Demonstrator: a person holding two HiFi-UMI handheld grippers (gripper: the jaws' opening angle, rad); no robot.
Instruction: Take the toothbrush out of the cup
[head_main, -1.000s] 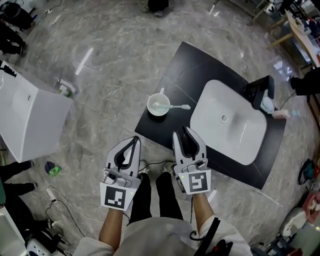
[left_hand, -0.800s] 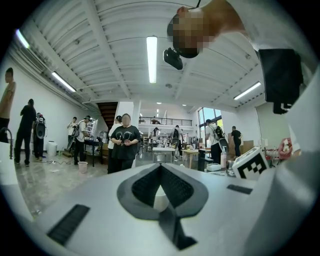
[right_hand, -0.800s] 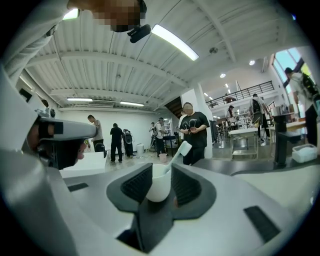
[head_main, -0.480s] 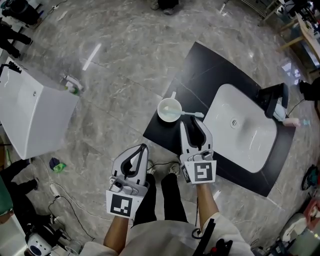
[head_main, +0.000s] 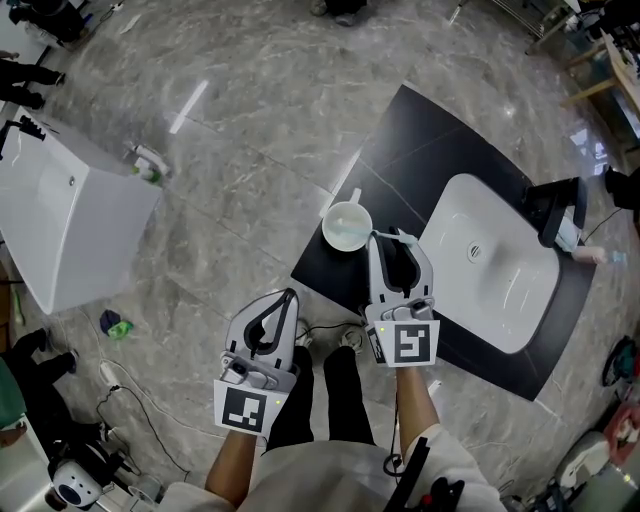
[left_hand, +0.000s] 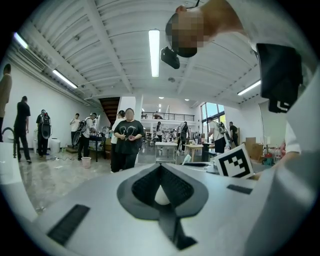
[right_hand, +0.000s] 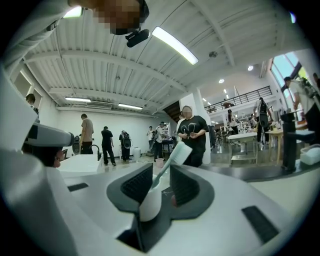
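A: Floor?
B: Glossy grey veined stone floor (head_main: 250, 120). Black slab counter (head_main: 420, 130) with a white basin (head_main: 490, 270) set in it. White cabinet (head_main: 60, 220) well off to the left.
A: Overhead?
B: White beamed ceiling (left_hand: 115, 40), tube lights (left_hand: 154, 52). Tall windows (left_hand: 212, 112) at the back, white walls (left_hand: 30, 105), open hall.

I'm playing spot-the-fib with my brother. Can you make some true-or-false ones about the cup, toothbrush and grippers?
The toothbrush sits in the white cup. True.
The cup lies tipped over. False: it stands upright on the black counter beside the sink.
The right gripper is shut tight. False: its jaws have just been opening and stand apart, toothbrush between them.
The left gripper is shut, holding nothing. True.
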